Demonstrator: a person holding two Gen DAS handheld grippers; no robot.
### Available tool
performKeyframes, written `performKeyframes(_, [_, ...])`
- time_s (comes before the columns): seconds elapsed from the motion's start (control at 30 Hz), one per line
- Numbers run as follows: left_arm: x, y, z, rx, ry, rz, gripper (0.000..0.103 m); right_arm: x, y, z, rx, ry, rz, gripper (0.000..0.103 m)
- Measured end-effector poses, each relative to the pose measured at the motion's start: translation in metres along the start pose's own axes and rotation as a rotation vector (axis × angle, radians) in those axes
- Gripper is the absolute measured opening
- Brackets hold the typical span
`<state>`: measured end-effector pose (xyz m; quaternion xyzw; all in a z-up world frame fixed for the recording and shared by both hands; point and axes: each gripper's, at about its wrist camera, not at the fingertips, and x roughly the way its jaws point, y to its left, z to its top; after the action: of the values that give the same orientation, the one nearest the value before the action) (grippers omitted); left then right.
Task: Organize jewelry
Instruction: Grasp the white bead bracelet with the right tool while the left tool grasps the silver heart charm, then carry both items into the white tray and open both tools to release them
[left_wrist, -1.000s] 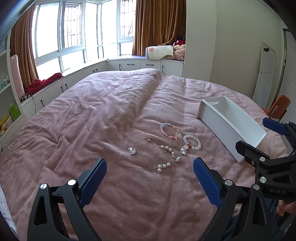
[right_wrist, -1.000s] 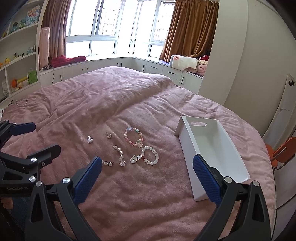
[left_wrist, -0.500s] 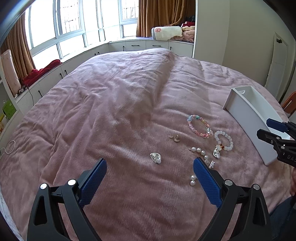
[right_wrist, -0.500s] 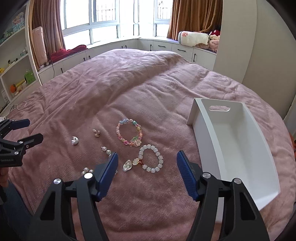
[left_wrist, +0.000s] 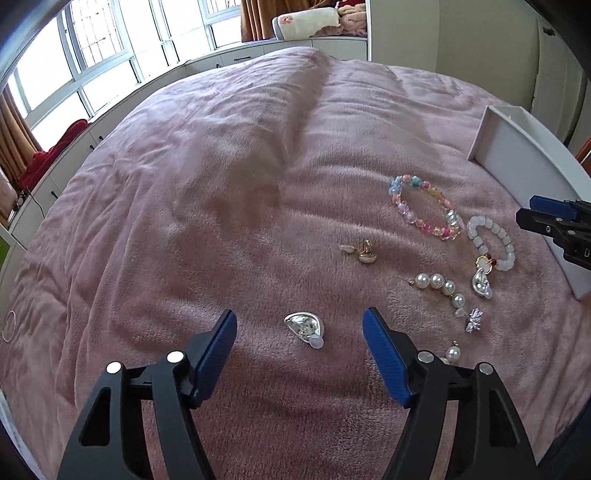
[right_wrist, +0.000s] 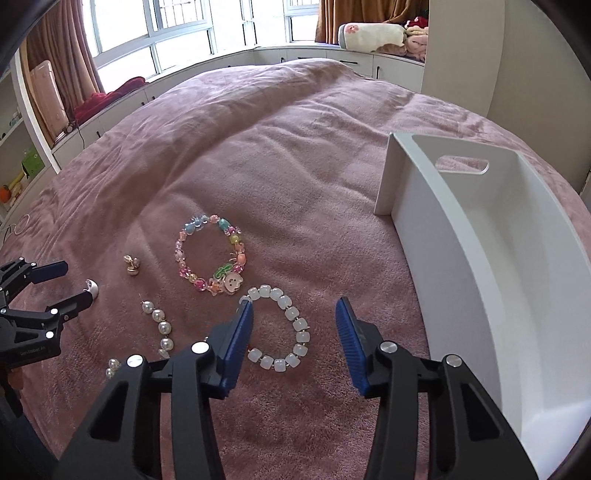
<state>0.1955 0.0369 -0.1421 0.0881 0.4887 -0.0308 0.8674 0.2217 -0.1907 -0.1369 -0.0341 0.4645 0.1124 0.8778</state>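
Jewelry lies on a pink blanket. My left gripper (left_wrist: 300, 325) is open, low over a silver shell earring (left_wrist: 305, 327) that sits between its fingers. My right gripper (right_wrist: 294, 310) is open around a white bead bracelet (right_wrist: 279, 328), also in the left wrist view (left_wrist: 493, 243). A colourful bead bracelet (right_wrist: 210, 254) (left_wrist: 424, 206) lies just beyond. A pearl strand earring (left_wrist: 441, 288) (right_wrist: 159, 321), a small gold earring (left_wrist: 364, 251) (right_wrist: 132, 266), a silver charm (left_wrist: 480, 284) and a crystal stud (left_wrist: 474, 320) lie between. A white tray (right_wrist: 461, 236) (left_wrist: 517, 155) stands on the right, nothing showing in it.
The pink blanket (left_wrist: 221, 184) covers the whole bed. White window-seat cabinets (right_wrist: 258, 62) with folded blankets (right_wrist: 373, 37) run behind the bed. A shelf unit (right_wrist: 14, 155) stands at the far left. A thin white ring (left_wrist: 8, 325) lies at the bed's left edge.
Both grippers have moved forward and down toward the jewelry and narrowed. The left one now brackets the silver earring, the right one the white bracelet.
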Motion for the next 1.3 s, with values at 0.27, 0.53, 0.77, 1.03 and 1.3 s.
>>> performKeyframes(0.27, [0.028,-0.001,-0.011,0.024,0.024,0.010,0.054,0.042,-0.002,-0.017,-0.011,0.102,-0.026,0.034])
performKeyframes(0.53, [0.029,-0.006,-0.018,0.041,-0.034,-0.030,0.029,0.040,-0.006,-0.022,0.048,0.086,0.063,0.011])
performKeyframes(0.77, [0.014,0.003,-0.013,-0.035,-0.077,-0.113,0.027,-0.009,-0.003,-0.011,0.083,-0.051,0.145,0.011])
performKeyframes(1.03, [-0.042,-0.030,0.008,0.005,-0.189,-0.219,0.025,-0.089,-0.004,0.007,0.034,-0.210,0.164,0.011])
performKeyframes(1.3, [-0.111,-0.111,0.062,0.109,-0.287,-0.364,0.025,-0.164,-0.056,0.021,0.065,-0.303,0.090,0.011])
